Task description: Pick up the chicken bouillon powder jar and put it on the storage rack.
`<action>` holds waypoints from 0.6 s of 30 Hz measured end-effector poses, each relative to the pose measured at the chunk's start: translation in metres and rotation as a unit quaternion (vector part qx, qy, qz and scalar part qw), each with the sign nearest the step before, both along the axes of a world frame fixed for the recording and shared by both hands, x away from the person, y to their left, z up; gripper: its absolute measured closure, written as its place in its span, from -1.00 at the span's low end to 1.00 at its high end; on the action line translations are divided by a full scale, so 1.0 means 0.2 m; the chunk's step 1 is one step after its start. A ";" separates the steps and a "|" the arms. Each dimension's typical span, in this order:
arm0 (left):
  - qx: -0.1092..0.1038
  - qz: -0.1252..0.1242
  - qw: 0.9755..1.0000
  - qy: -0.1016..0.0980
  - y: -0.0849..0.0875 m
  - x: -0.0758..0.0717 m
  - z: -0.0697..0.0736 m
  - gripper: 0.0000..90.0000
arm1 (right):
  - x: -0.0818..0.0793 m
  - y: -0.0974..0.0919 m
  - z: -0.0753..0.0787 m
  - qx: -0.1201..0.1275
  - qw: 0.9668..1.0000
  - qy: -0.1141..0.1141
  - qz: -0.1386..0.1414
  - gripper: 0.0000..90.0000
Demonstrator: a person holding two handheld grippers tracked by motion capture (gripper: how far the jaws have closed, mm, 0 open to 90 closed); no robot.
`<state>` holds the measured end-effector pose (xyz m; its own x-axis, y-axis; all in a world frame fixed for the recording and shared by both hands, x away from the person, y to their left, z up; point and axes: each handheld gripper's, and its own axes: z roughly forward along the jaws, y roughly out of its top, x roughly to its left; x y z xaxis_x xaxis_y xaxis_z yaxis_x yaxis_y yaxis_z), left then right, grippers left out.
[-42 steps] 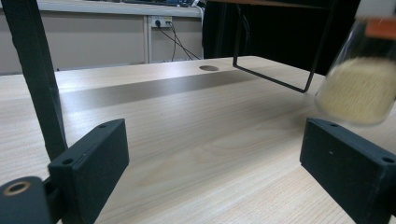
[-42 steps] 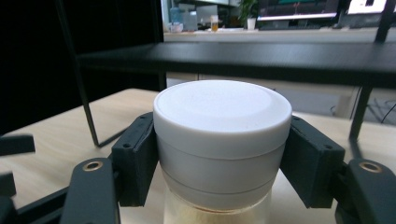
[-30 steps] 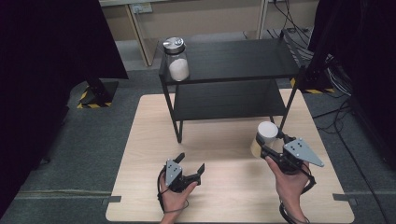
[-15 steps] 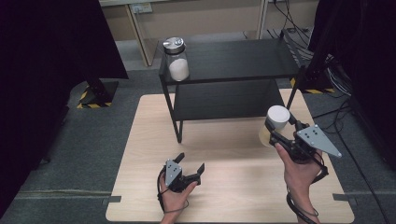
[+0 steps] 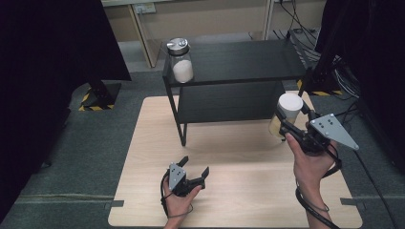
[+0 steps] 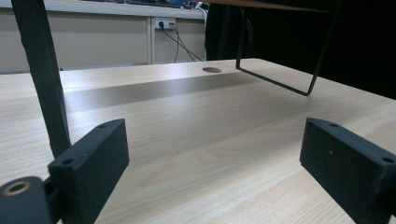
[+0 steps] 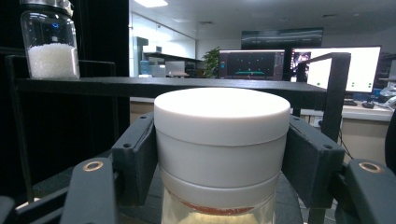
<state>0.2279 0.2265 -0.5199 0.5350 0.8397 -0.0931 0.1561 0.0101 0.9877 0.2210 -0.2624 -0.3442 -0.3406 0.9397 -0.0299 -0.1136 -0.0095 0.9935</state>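
while r fingers [image 7: 219, 163] grip white-lidded jar [image 7: 222, 140], no label legible; l fingers [image 6: 215, 158] open.

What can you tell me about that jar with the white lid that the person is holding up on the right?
The white-lidded jar is round, with a wide, flat, matte white plastic-looking cap over a clear body that looks pale yellowish; a thin red line shows below the cap. It stands upright, off the table, beside the black shelf's right end. The right claw grips it at the cap from both sides.

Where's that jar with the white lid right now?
In the high view the white-lidded jar is on the right, clamped in the right tongs above the table, beside the black shelf's right end.
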 end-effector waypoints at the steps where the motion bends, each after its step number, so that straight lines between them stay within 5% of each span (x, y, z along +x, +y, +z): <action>1: 0.000 0.000 1.000 0.000 0.00 0.00 0.00 -0.84 | 0.00 0.00 0.00 0.000 1.000 -0.001 -0.001 -0.24; 18: -0.001 0.001 1.000 0.000 0.00 0.00 0.00 -0.84 | 0.06 0.03 0.15 0.005 1.000 -0.008 -0.012 -0.25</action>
<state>0.2277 0.2264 -0.5201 0.5331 0.8408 -0.0945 0.1556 0.0124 0.9877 0.2330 -0.2571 -0.3141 -0.3181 0.9477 -0.0255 -0.1301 -0.0170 0.9914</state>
